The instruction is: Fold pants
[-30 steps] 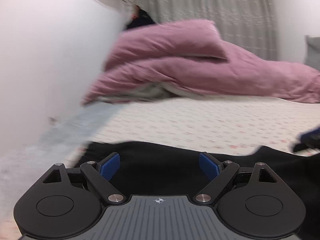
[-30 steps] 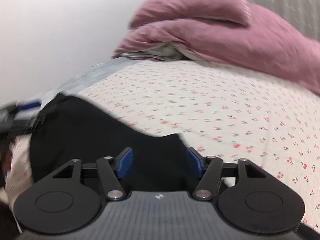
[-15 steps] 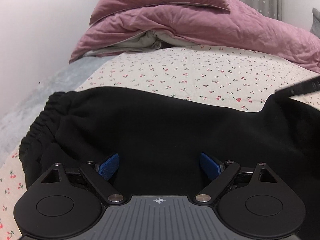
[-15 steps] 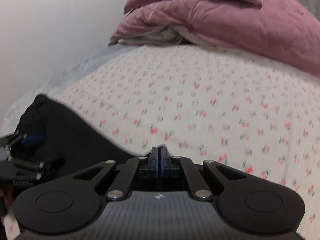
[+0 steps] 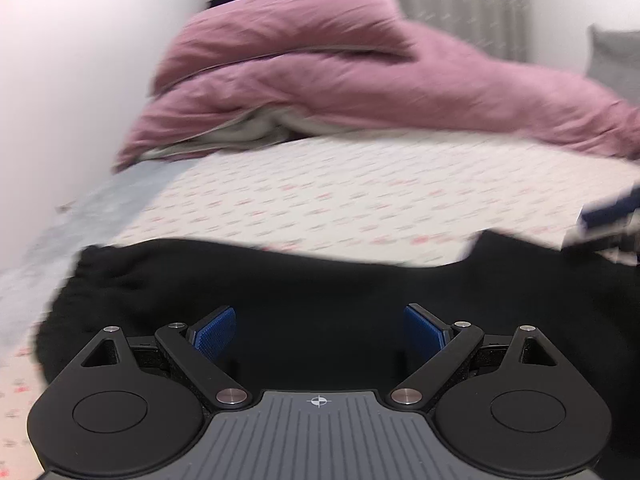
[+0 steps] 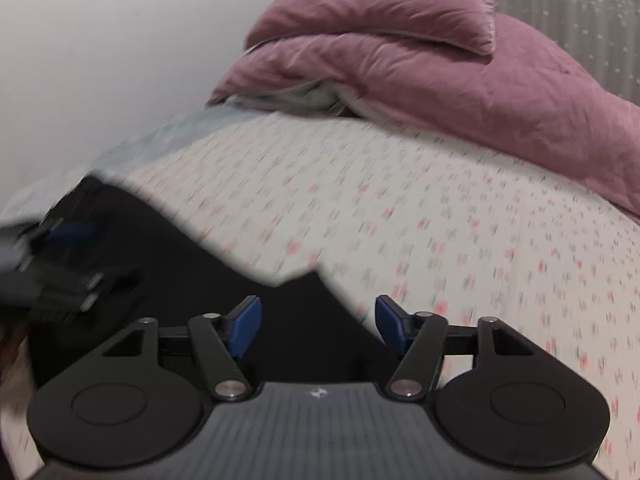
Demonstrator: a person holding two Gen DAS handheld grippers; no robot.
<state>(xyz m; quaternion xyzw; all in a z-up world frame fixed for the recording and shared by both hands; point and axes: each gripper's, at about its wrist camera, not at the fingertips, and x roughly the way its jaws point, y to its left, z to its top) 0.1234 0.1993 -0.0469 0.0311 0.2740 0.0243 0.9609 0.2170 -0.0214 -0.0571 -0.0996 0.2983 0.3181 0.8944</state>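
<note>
Black pants lie spread on the cherry-print sheet. Left gripper over them, jaws wide, nothing gripped. Right gripper above the pants' edge, jaws opening, 2 pads clear of the cloth. Pink duvet well beyond.

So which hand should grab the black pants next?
Probably right: the right gripper, jaws opening, hangs over the black pants edge. The left gripper, open, faces only flat middle cloth.
</note>
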